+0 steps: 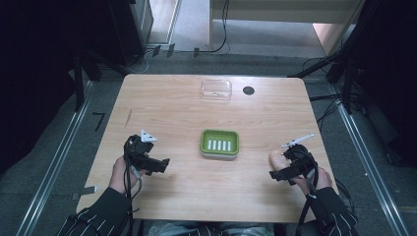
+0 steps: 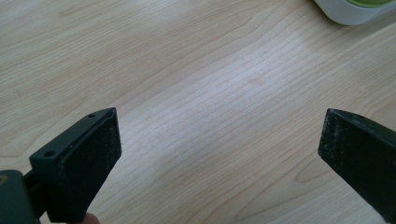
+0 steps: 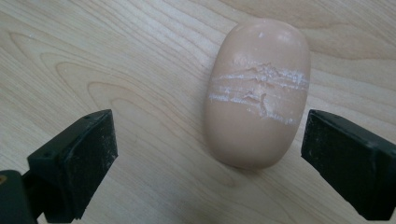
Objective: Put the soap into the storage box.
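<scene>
Hovering at lower left of the high view, left gripper [image 1: 162, 164], gripped in a hand [image 1: 120, 173] above the wooden table [image 1: 172, 105], jaws pointed toward frame centre. Spread wide in the left gripper view [image 2: 219, 140], nothing but bare wood grain between the pads, released and empty. Peeking in at that view's upper right corner, white base and green rim of the soap dish [image 2: 355, 9].

Sitting dead centre in the high view, green soap dish [image 1: 219, 143], white slots in its floor, well apart from both grippers. Resting near the far edge, upper centre, a clear plastic lid [image 1: 216, 89], and just right of it a dark round hole [image 1: 249, 90] in the tabletop.

Over at lower right, right gripper [image 1: 276, 174], held low beside the pinkish soap bar [image 1: 276, 160]. Lying flat on the wood in the right gripper view, soap bar [image 3: 257, 93], scuffed white across its middle, between the open jaws [image 3: 208, 140] and nearer the right one. Not clamped: a gap visible at each pad.
</scene>
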### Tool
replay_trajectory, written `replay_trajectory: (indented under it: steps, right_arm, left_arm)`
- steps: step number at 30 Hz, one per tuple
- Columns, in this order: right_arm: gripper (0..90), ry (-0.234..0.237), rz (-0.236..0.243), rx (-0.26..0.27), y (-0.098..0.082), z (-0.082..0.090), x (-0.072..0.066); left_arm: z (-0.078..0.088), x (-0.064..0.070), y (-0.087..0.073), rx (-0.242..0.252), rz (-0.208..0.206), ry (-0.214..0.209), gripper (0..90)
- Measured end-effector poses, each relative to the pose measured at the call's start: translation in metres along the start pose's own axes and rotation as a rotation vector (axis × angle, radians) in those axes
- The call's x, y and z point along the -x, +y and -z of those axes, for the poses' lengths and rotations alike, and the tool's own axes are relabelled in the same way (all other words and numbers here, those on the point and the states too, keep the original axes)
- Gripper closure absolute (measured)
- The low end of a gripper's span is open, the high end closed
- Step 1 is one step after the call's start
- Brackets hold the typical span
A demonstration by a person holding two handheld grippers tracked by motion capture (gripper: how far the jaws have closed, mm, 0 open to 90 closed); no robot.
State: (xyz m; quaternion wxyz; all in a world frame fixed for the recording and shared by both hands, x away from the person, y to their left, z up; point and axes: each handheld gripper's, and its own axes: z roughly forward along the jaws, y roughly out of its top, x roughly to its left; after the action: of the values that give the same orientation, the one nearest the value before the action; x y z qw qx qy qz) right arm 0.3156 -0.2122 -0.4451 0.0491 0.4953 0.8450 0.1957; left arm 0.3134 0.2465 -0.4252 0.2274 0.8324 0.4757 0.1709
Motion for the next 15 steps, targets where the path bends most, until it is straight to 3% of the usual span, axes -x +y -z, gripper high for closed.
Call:
replay_trajectory:
  steps: [7,15]
  right_arm:
    - [4.0,0.001,-0.012,-0.011,-0.002,-0.0022,0.0043]
    - [3.9,-0.015,-0.008,-0.012,0.0039,-0.0026,0.001]
  left_arm:
    - [-0.0057,0.0057,0.0049,-0.01,-0.02,-0.005,0.0]
    - [-0.0065,0.0026,0.0012,-0.017,-0.025,-0.007,0.0]
